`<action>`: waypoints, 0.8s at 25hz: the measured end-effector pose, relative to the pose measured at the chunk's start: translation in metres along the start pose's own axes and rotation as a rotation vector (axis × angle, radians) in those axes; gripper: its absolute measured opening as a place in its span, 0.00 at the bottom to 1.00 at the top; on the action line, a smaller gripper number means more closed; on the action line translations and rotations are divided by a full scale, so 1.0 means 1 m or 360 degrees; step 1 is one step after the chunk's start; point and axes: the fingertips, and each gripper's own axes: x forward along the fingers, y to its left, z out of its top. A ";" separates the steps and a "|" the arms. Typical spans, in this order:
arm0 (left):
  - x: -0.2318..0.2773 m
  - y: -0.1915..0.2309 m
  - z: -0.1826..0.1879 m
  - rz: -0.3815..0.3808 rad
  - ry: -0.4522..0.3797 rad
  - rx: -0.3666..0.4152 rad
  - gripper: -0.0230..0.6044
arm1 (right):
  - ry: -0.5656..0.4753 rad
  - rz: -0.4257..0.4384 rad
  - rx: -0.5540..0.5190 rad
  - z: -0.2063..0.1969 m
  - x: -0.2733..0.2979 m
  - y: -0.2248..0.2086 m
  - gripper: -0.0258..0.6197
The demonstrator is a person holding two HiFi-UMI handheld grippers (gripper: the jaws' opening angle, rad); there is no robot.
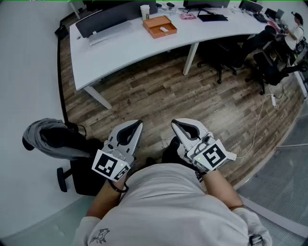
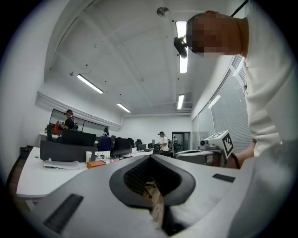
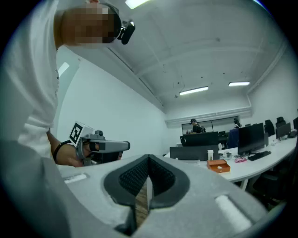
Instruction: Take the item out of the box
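The orange box (image 1: pixel 160 26) lies open on the far white desk (image 1: pixel 120 50), with a small white item (image 1: pixel 164 30) inside it. The box also shows small in the left gripper view (image 2: pixel 96 163) and in the right gripper view (image 3: pixel 218 166). Both grippers are held close to the person's body above the wooden floor, far from the box. The left gripper (image 1: pixel 138 124) is shut with nothing between its fingers, its tips meeting (image 2: pixel 150 157). The right gripper (image 1: pixel 174 123) is shut and empty too (image 3: pixel 148 158).
A paper cup (image 1: pixel 145 11), a dark monitor (image 1: pixel 108 18) and a keyboard sit on the desk near the box. Black office chairs (image 1: pixel 262 62) stand at the right. A chair draped with a grey jacket (image 1: pixel 53 139) is at the person's left. A white cable (image 1: pixel 260 115) runs across the floor.
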 end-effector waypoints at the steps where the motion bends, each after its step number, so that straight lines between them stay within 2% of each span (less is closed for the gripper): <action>1: 0.003 0.003 -0.001 0.0000 0.0001 -0.0004 0.03 | 0.0000 0.0003 -0.0002 0.000 0.003 -0.004 0.04; 11: 0.059 0.031 -0.013 0.0027 0.0016 -0.0021 0.03 | 0.0001 0.0059 -0.0034 -0.004 0.018 -0.068 0.04; 20: 0.163 0.052 -0.029 0.0050 0.0024 -0.0015 0.03 | 0.0022 0.0070 -0.0085 -0.011 0.009 -0.177 0.04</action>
